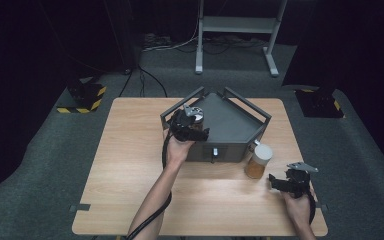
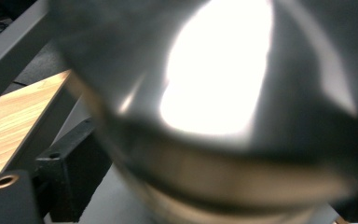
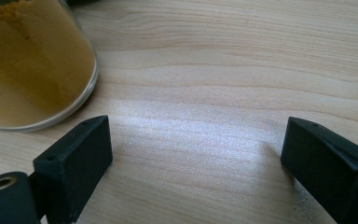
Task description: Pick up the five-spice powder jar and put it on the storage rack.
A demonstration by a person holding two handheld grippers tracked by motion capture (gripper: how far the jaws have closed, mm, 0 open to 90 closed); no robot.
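Observation:
A grey-lidded jar (image 1: 196, 114) stands in the left corner of a dark grey tray (image 1: 240, 137) at the middle of the wooden table. My left gripper (image 1: 194, 122) reaches over the tray's left rim right up to it. In the left gripper view the jar (image 2: 214, 93) is a large blur close ahead, and one finger (image 2: 70, 182) stands wide to the left, so the jaws look open. A white-lidded jar of yellow powder (image 1: 258, 161) (image 3: 28, 60) stands in front of the tray's right corner. My right gripper (image 1: 275, 182) (image 3: 196, 154) rests open just right of it, holding nothing.
The wooden table (image 1: 130, 165) has free room on its left half and along the front. On the floor behind are a white metal stand (image 1: 235, 25), cables, and two black bases with yellow stripes (image 1: 82, 97) (image 1: 320, 102) by the table's far corners.

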